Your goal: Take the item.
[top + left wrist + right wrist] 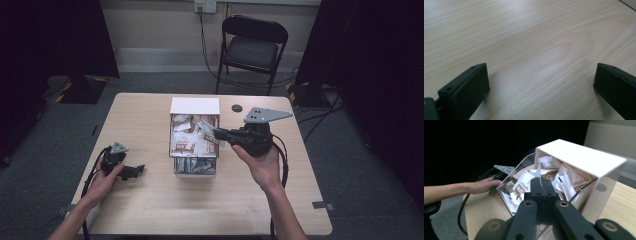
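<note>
Right tongs are pinching a sachet out of the clear box, while the left tongs sit spread on the surface, just waiting.

L gripper jaws wide apart, low over bare light wood table.

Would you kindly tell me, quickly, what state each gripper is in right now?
Left gripper: open, empty, over the light wooden table.
Right gripper: shut on a white paper sachet in the clear plastic box.
</note>
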`<action>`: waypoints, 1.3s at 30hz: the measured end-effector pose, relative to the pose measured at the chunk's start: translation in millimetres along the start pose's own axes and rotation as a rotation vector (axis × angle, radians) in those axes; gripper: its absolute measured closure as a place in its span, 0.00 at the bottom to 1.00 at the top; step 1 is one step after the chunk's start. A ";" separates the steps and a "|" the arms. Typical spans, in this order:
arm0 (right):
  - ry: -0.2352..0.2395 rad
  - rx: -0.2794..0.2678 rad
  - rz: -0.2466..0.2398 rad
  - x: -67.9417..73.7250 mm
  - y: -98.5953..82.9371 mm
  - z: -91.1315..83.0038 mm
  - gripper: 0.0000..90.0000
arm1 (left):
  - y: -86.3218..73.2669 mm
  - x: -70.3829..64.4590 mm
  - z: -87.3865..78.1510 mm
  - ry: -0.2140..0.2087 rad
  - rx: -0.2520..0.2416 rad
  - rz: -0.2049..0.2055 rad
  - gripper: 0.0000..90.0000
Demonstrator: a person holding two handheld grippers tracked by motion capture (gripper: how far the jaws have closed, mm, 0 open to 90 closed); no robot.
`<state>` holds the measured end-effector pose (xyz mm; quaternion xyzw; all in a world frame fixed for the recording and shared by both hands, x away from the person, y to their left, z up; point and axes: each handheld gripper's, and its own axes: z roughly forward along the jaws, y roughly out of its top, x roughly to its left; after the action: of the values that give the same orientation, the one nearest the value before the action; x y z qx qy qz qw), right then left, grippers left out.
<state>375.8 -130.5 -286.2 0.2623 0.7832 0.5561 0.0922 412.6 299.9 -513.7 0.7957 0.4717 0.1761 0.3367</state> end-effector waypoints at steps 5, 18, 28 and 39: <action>-0.020 0.000 -0.003 -0.8 0.4 -8.4 1.00 | 0.1 0.1 -0.2 -0.001 0.002 0.001 0.00; -0.064 -0.018 -0.003 -3.2 -0.3 -31.7 1.00 | 0.0 0.0 -0.1 -0.002 0.001 -0.001 0.00; -0.087 -0.011 0.024 -12.4 -12.6 -38.9 1.00 | 0.1 0.1 -0.2 -0.001 0.002 0.001 0.00; -0.109 -0.004 0.026 -20.1 -19.0 -46.4 1.00 | 0.0 -0.1 -0.2 -0.001 0.000 -0.002 0.00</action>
<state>366.6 -183.7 -289.7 0.3019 0.7724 0.5439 0.1281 412.4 299.9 -513.6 0.7955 0.4721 0.1751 0.3370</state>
